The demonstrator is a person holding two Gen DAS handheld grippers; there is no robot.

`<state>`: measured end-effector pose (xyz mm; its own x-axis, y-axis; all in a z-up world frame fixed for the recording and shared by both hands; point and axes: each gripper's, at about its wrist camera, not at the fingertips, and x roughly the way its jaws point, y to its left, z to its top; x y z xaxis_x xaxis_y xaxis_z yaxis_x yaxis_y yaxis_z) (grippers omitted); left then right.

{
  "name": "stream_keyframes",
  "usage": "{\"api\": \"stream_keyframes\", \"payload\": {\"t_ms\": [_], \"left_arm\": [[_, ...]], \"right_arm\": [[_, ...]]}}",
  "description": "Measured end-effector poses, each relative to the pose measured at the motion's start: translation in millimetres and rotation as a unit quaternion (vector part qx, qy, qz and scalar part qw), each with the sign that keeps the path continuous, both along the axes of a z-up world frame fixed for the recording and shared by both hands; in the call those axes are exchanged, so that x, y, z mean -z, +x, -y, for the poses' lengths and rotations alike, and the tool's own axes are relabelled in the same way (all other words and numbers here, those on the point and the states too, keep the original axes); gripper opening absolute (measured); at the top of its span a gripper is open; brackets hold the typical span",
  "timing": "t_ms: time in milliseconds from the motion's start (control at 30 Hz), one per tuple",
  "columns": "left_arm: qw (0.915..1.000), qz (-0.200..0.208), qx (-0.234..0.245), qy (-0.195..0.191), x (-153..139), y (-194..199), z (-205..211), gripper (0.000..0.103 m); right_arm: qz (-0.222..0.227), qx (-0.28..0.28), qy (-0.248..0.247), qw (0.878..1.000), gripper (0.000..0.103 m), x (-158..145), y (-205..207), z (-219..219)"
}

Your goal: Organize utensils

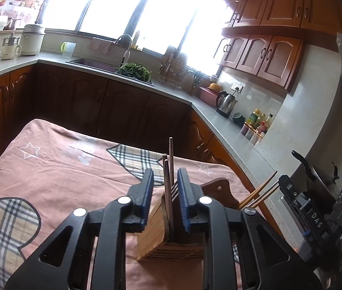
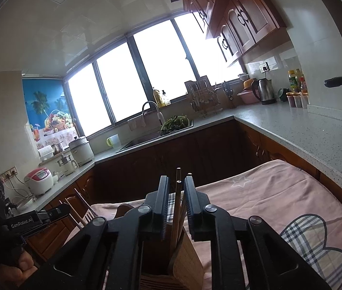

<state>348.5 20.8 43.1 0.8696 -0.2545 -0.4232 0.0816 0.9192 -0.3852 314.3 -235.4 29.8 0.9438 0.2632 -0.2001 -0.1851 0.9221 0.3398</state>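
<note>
A: Bamboo slotted utensil holder (image 1: 171, 236) on the pink-clothed table (image 1: 57, 169) already has metal chopsticks and fork (image 1: 169, 181) standing inside.

B: Your left tongs (image 1: 164, 198) and right tongs (image 2: 176, 205) stand part-open, gripping nothing; wooden chopsticks (image 2: 178, 207) are slotted too.

A table (image 1: 50, 159) is covered by a pink cloth (image 1: 79, 169) printed with white stars and plaid patches. Standing directly on the cloth is a slatted bamboo utensil holder (image 1: 168, 239), near the table's front. A brown wooden board (image 1: 219, 188) is partly seen just behind the holder.
</note>
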Motion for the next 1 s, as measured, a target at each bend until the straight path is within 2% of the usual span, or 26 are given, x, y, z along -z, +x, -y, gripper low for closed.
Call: {"api": "stream_keyframes", "payload": {"t_ms": [33,67,133,200,233,267,300,467,733,1000], "left_arm": [[1.0000,0.004,-0.002,-0.001,0,-3,-1,0.042],[1.0000,0.007,-0.005,-0.001,-1,-6,-1,0.047],[0.9999,0.007,-0.007,0.002,-2,-10,-2,0.052],[0.9999,0.007,-0.008,0.002,-3,-15,-3,0.065],[0.9999,0.007,-0.010,0.003,-3,-17,-3,0.070],[0.9999,0.007,-0.014,0.005,-3,-21,-3,0.080],[0.9998,0.007,-0.018,0.007,-4,-24,-4,0.089],[0.9993,0.012,-0.028,0.020,-6,-42,-5,0.098],[0.9989,0.007,-0.033,0.032,-7,-72,-6,0.102],[0.9984,-0.003,-0.042,0.037,-6,-119,-7,0.102]], "right_arm": [[0.001,0.002,0.003,1.000,0.057,0,-2,2],[0.005,0.003,0.007,1.000,0.068,0,-4,4],[0.009,0.008,0.010,1.000,0.068,0,-8,7],[0.005,0.009,0.017,1.000,0.077,0,-10,12],[0.003,0.007,0.022,1.000,0.085,1,-10,14],[0.003,0.007,0.026,1.000,0.090,1,-12,16],[0.002,0.008,0.027,1.000,0.090,1,-14,17],[-0.002,0.003,0.027,1.000,0.102,0,-25,18],[-0.014,-0.016,0.021,1.000,0.103,-2,-53,11],[-0.014,-0.029,0.020,0.999,0.103,-8,-92,6]]}}
